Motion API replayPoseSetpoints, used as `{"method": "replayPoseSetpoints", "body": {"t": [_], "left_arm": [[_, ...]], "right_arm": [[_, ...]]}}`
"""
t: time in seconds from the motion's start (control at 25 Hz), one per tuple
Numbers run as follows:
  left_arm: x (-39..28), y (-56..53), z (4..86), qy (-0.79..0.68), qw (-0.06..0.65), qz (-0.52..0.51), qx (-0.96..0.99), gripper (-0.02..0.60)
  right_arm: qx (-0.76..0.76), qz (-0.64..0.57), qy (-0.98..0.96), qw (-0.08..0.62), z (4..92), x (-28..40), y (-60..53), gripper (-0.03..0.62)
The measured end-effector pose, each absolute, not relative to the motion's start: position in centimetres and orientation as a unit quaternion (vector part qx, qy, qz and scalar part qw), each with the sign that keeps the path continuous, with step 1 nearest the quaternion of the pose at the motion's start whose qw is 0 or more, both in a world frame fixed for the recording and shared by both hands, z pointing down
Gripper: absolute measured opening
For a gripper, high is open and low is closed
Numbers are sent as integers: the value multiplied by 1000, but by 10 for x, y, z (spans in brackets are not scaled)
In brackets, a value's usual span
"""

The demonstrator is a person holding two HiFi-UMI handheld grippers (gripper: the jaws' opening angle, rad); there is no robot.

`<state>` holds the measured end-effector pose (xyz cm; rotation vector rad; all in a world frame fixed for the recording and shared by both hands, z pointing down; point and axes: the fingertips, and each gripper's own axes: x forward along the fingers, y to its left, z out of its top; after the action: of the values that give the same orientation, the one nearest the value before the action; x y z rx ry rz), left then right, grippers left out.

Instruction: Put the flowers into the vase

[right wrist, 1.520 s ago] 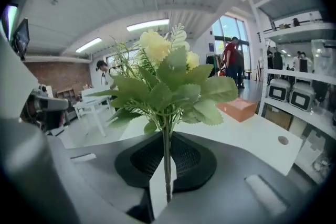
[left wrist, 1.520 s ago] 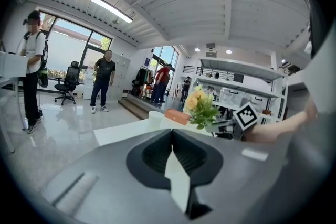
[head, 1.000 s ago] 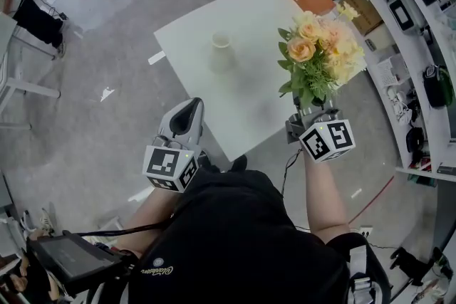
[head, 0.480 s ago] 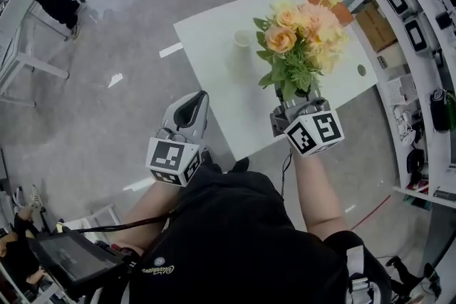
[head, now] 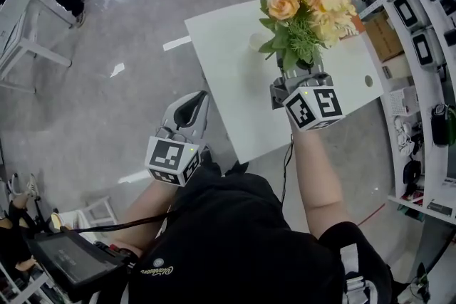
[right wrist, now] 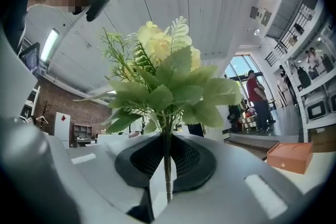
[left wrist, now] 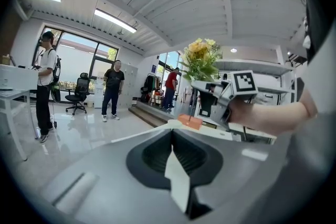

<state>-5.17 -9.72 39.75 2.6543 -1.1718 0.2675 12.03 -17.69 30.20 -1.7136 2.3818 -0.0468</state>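
My right gripper (head: 293,75) is shut on the stems of a bunch of peach and yellow flowers (head: 306,3) with green leaves, held upright above the white table (head: 228,82). In the right gripper view the thin stems stand pinched between the jaws of the right gripper (right wrist: 167,165), and the flowers (right wrist: 163,71) fill the middle. My left gripper (head: 191,109) hangs shut and empty off the table's near left edge, its pads pressed together. The left gripper view shows that closed left gripper (left wrist: 176,165), with the flowers (left wrist: 200,57) at the right. The bouquet hides the vase in the head view.
An orange box (right wrist: 289,157) lies on the table's far side, also the orange box (left wrist: 189,121). Shelves with devices (head: 427,18) line the right. Several people (left wrist: 111,89) and an office chair (left wrist: 79,93) stand across the glossy floor. A tablet (head: 68,260) hangs at my lower left.
My right gripper has carried the flowers forward and a little higher over the table. The left gripper has shifted only slightly.
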Motion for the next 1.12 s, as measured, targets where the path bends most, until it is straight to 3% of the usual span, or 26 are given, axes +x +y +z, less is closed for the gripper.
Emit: {"method": "replayPoseSetpoints", "body": {"t": [0.44,1.12], "left_arm": [[-73,-121,416,-407,139,101,897,8],[-68,-112,430,-396,157,117,897,8]], "right_arm": [[-581,-3,809,86,314,108,-242,34],[-581,-52,812,-17,413,103,-239,34]]}}
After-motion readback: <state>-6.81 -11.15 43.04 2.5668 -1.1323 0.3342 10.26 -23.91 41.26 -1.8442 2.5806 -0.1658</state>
